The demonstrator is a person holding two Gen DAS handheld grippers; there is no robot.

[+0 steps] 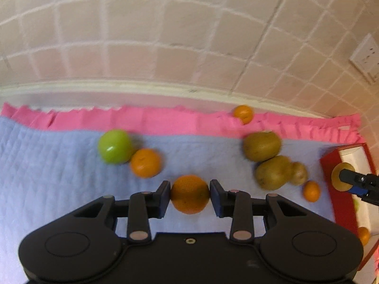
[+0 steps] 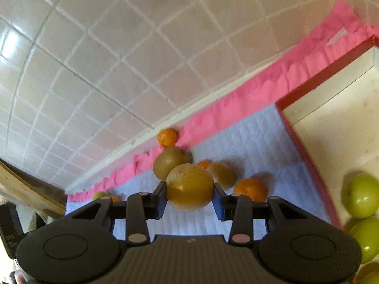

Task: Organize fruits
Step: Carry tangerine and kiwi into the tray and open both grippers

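Orange clamped between the pads of the left tongs, held over the blue quilted mat, both pads touching its sides. Right tongs closed on a yellow-brown round fruit, pads pressed on both flanks, held above the same mat. In the left view the right tongs show at the right edge with that fruit, over the red-walled box.

Left view, loose fruit on the mat: green apple touching a small orange just left of the held one. To the right, two kiwis touching each other, a smaller brown fruit against the lower kiwi, a tiny orange just below that. Another small orange sits on the pink frill at the mat's back edge, near the wall.

Right view: box lies to the right, pale interior, green apples inside at the lower right. Behind the held fruit: a kiwi, a second one, a small orange beside it, another at the frill.

Tiled wall behind the counter, socket plate at right. Frames are motion-blurred.
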